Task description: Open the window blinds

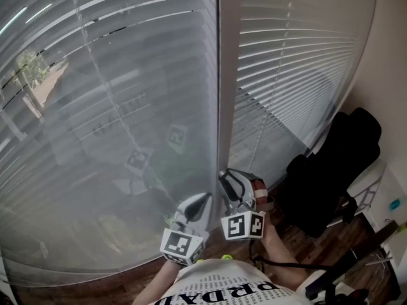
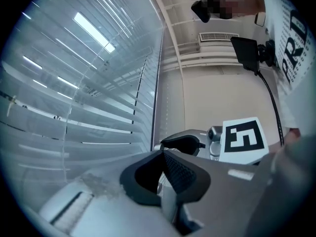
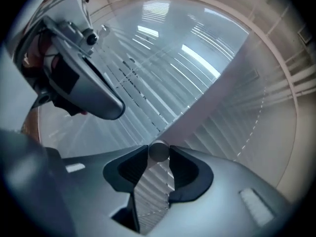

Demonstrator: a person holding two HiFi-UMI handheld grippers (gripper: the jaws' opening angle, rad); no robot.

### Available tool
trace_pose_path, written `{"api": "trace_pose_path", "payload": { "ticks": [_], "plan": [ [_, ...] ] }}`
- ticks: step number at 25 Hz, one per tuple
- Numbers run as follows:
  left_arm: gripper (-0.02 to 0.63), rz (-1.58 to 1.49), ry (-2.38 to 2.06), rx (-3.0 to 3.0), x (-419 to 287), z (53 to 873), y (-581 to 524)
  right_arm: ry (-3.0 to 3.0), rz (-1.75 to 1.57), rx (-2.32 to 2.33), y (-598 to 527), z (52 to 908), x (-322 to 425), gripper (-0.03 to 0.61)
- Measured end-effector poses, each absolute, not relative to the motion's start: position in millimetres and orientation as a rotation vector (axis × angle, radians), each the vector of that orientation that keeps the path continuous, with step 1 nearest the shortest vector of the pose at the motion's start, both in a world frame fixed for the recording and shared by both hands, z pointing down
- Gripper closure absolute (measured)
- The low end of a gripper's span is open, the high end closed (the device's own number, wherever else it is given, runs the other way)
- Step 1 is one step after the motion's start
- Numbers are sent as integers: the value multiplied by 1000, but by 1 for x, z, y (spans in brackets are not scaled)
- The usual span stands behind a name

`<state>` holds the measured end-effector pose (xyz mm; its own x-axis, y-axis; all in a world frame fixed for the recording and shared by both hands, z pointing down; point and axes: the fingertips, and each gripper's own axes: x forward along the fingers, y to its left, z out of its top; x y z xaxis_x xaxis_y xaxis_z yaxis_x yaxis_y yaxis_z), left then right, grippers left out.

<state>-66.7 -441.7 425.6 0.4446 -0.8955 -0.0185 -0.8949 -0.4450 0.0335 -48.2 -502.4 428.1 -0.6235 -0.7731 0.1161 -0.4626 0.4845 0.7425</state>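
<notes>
1. Grip first: the right gripper (image 1: 229, 180) points about level at the window. Its jaws are set fairly wide around the round end of the tilt wand (image 3: 158, 151). The wand sits right at the jaw tips, and both pads seem to touch it.
2. The left gripper (image 1: 201, 201) hangs just beside it on the left. Its jaw tips are together with nothing visible between them, and it has no share in the work at this moment.
3. Both tools are close to the grey frame post (image 1: 226, 75), the upright that divides the two blinds. The wand is held near that post. I cannot tell which of the two blinds it belongs to.
4. On the left blind (image 1: 114, 113) the slats are partly tilted, and greenery and ground outside show dimly through them. On the right blind (image 1: 299, 56) the slats lie flatter, with only thin bright lines between them.
5. A black chair (image 1: 337, 164) stands against the wall at the far right, well apart from the grippers.
6. In my judgement the step in hand is twisting the wand to tilt the slats open. That step is under way but not finished, since the right blind looks mostly closed.
7. The next move probably calls for a firm pinch and a roll of the right gripper about the wand's own axis. With only the tips holding a smooth round rod, the wand may slip, so a deeper hold between the pads would be safer.
</notes>
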Motion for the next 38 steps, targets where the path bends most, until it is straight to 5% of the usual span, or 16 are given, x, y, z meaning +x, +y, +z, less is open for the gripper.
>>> {"api": "trace_pose_path", "payload": {
  "ticks": [13, 38],
  "plan": [
    [606, -40, -1669, 2631, -72, 424, -441, -2348, -904, 1071, -505, 425, -51, 445],
    [606, -46, -1660, 2633, -78, 422, -449, -2884, 49, 1217, -511, 426, -43, 445]
  ]
}}
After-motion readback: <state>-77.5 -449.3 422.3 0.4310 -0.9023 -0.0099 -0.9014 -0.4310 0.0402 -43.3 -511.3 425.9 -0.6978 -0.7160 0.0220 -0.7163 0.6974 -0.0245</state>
